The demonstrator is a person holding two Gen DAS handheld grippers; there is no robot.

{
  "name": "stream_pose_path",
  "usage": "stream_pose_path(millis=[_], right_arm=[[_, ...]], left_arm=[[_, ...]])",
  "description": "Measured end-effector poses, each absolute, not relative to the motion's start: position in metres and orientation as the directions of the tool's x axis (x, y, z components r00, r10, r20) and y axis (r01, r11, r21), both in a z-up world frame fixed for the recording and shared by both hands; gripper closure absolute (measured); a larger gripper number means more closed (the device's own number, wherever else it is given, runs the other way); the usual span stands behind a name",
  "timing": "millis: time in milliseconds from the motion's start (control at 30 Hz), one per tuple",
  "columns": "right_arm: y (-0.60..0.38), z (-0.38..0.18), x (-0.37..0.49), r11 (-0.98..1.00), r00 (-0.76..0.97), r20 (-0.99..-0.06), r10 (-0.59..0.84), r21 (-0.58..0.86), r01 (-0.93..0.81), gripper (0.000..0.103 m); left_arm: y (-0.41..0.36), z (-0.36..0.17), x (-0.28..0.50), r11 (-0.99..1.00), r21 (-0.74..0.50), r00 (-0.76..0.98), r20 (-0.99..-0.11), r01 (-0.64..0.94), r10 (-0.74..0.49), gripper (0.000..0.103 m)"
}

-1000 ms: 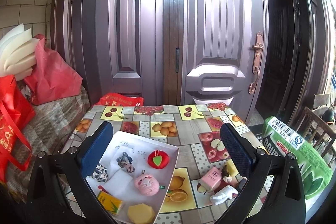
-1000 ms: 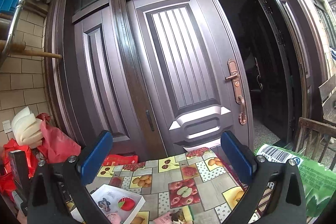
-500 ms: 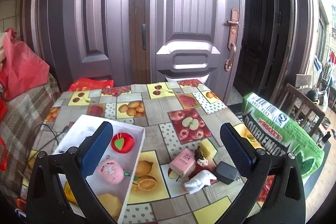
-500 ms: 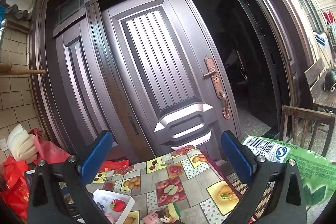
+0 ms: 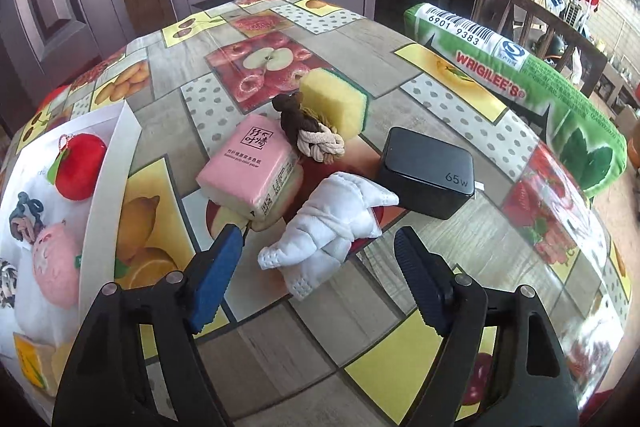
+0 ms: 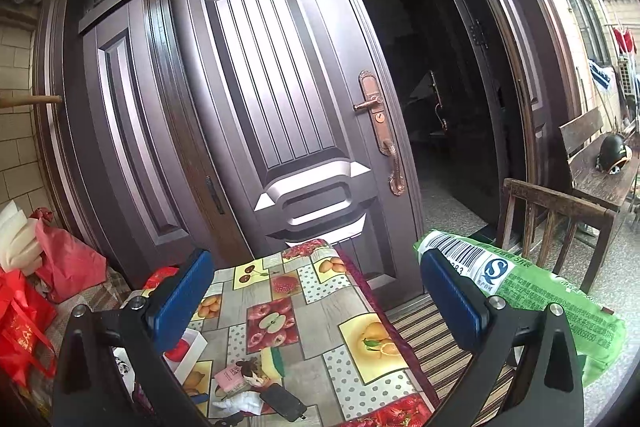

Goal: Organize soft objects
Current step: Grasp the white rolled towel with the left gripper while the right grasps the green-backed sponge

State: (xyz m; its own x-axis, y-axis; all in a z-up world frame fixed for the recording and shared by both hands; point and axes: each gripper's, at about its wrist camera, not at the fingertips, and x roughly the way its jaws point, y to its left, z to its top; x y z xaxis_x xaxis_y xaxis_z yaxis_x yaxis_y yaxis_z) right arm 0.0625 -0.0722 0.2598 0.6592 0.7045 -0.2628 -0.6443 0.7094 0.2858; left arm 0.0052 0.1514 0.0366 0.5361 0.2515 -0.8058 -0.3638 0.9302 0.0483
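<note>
A crumpled white cloth (image 5: 328, 223) lies on the fruit-print tablecloth (image 5: 400, 347). My left gripper (image 5: 320, 267) points down at it, one finger on each side. Its jaws are closing, and the pads stand clear of the cloth. Just beyond lie a pink tissue pack (image 5: 250, 171), a yellow sponge (image 5: 334, 103), knotted brown and beige hair ties (image 5: 308, 131) and a black charger (image 5: 426, 171). A white box (image 5: 108, 167) at the left holds a red apple plush (image 5: 80, 165) and a pink plush (image 5: 56, 267). My right gripper (image 6: 316, 301) hangs open and empty high above the table, facing the door.
A big green chewing-gum-pack pillow (image 5: 520, 79) lies along the table's right edge. Behind the table stands a dark double door (image 6: 280, 107). A wooden chair (image 6: 552, 227) is at the right. Red bags (image 6: 60, 267) are piled at the left.
My left gripper has dropped toward the table, tilted down and swung right from the white box to the white cloth, and its jaws have narrowed. The right gripper's view has drifted right.
</note>
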Motion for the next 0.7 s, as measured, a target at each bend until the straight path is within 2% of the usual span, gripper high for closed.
stream_pose_path(millis=[67, 133, 167, 200, 367, 433, 533, 700], right_arm=[[-0.072, 0.254, 0.064, 0.711, 0.656, -0.274, 0.703, 0.272, -0.648, 0.000], [-0.068, 0.250, 0.066, 0.725, 0.659, -0.304, 0.688, 0.253, -0.640, 0.000], [-0.065, 0.248, 0.067, 0.726, 0.653, -0.320, 0.686, 0.254, -0.639, 0.000], [-0.063, 0.246, 0.069, 0.719, 0.639, -0.333, 0.693, 0.261, -0.644, 0.000], [-0.036, 0.226, 0.080, 0.700, 0.579, -0.406, 0.707, 0.284, -0.656, 0.000], [-0.015, 0.203, 0.094, 0.697, 0.534, -0.477, 0.698, 0.284, -0.658, 0.000], [0.023, 0.156, 0.122, 0.673, 0.418, -0.597, 0.685, 0.299, -0.676, 0.000], [0.091, 0.082, 0.146, 0.624, 0.203, -0.741, 0.640, 0.348, -0.699, 0.011]], left_arm=[[0.152, 0.029, 0.014, 0.938, 0.083, 0.530, -0.806, -0.337, 0.262, 0.023], [0.155, 0.022, 0.022, 0.943, 0.083, 0.515, -0.820, -0.323, 0.249, 0.036], [0.158, 0.018, 0.023, 0.946, 0.066, 0.508, -0.830, -0.319, 0.229, 0.052], [0.161, 0.019, 0.022, 0.946, 0.040, 0.522, -0.826, -0.320, 0.212, 0.058], [0.170, 0.038, -0.007, 0.912, -0.113, 0.581, -0.799, -0.394, 0.152, 0.060], [0.168, 0.055, -0.028, 0.894, -0.158, 0.619, -0.770, -0.419, 0.154, 0.060], [0.162, 0.089, -0.062, 0.871, -0.173, 0.668, -0.713, -0.461, 0.212, 0.060], [0.156, 0.146, -0.121, 0.818, -0.179, 0.702, -0.630, -0.547, 0.332, 0.060]])
